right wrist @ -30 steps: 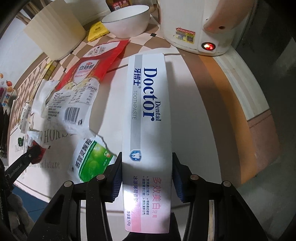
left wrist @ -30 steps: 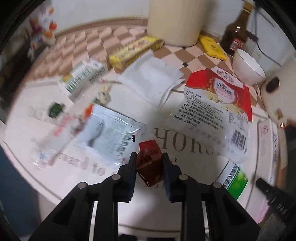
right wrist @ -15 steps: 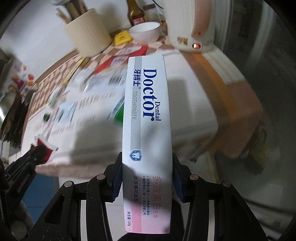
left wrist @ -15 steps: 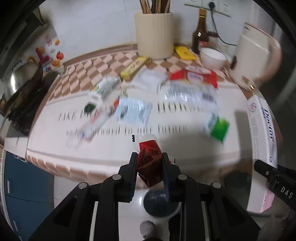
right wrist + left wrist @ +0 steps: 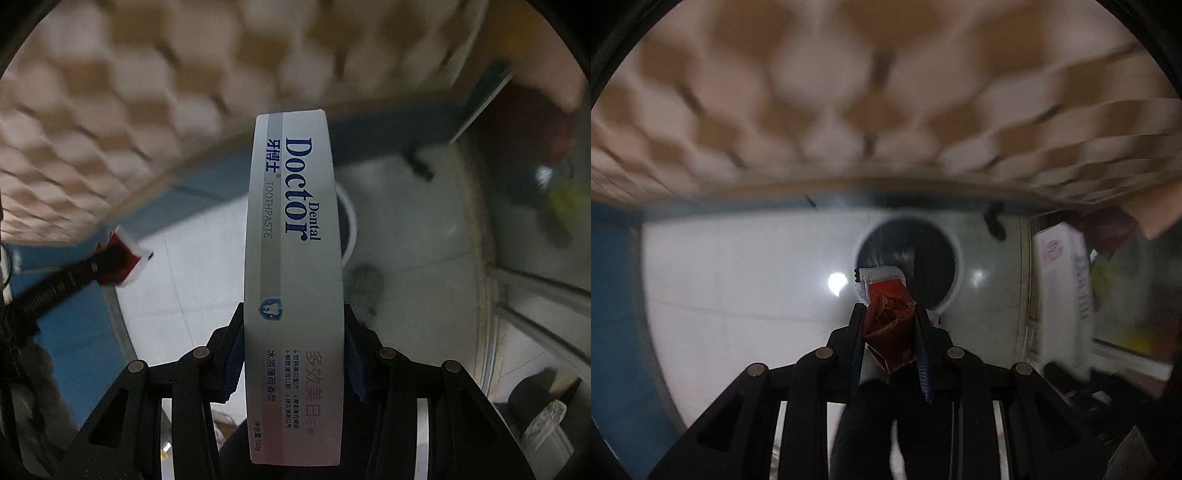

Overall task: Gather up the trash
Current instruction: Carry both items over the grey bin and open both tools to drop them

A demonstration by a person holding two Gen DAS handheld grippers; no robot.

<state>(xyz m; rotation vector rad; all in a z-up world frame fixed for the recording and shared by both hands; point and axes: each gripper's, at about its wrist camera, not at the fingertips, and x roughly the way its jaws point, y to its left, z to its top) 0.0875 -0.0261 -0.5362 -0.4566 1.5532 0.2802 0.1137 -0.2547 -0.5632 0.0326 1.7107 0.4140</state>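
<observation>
Item 1. Left gripper (image 5: 889, 325), black two-finger frame with blue pads; jaws closed narrow on a crumpled dark-red foil sachet with a white serrated end (image 5: 888, 317). The sachet stands up between the jaws, its white end topmost. In the left wrist view it sits directly in front of the opening of a round white-rimmed waste bin with a dark inside (image 5: 908, 266), which stands on the floor. From the right wrist view the same gripper (image 5: 107, 264) and sachet (image 5: 123, 264) show at far left, blurred.

Item 2. Right gripper (image 5: 293, 350), same build; jaws set moderately wide, clamped on the two long sides of a long white cardboard toothpaste box printed "Doctor Dental TOOTHPASTE" in blue (image 5: 291, 229). The box runs forward along the fingers and projects well past them. Its far end covers most of the bin, whose white rim (image 5: 349, 229) peeks out to the right. In the left wrist view the box (image 5: 1063, 291) appears at right, blurred.

Item 3. Pale glossy tiled floor (image 5: 738, 295), with light reflections.

Item 4. Worktop with a tan-and-cream chequered covering (image 5: 871, 92), filling the upper part of both views, heavily blurred.
</observation>
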